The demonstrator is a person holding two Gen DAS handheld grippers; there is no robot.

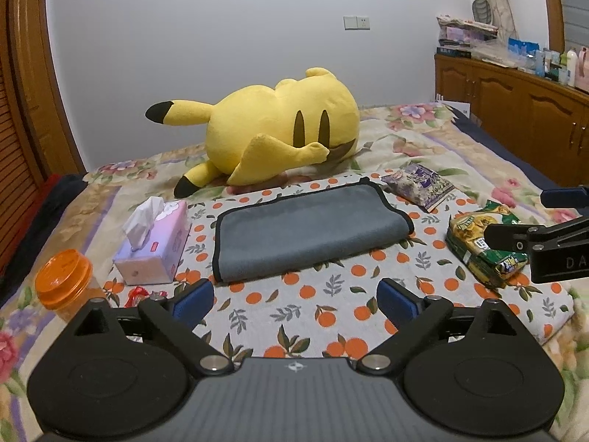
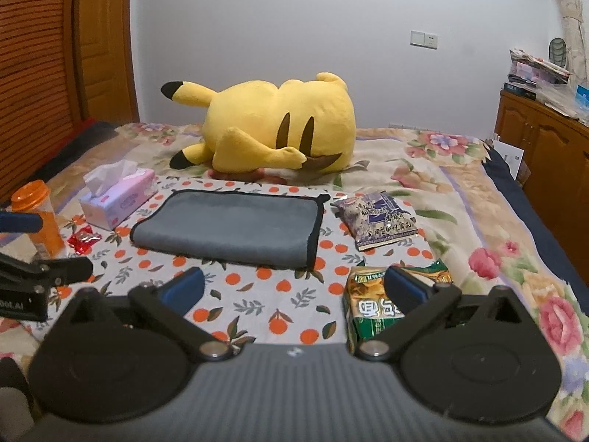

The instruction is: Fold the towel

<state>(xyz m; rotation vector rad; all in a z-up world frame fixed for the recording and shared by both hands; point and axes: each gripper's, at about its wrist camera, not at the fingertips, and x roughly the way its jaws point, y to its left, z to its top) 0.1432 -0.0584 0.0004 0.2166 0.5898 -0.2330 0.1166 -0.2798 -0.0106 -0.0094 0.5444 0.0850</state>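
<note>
One grey towel (image 2: 228,228), black-edged, folded flat on orange-print cloth (image 2: 257,294)

Grey towel (image 2: 228,226) lies folded flat on the orange-print cloth (image 2: 257,302), black-edged. Right gripper (image 2: 294,287) hovers near it, jaws spread wide, nothing held. Green snack bag (image 2: 371,305) sits under its right finger; tissue box (image 2: 117,199) far left.
</note>
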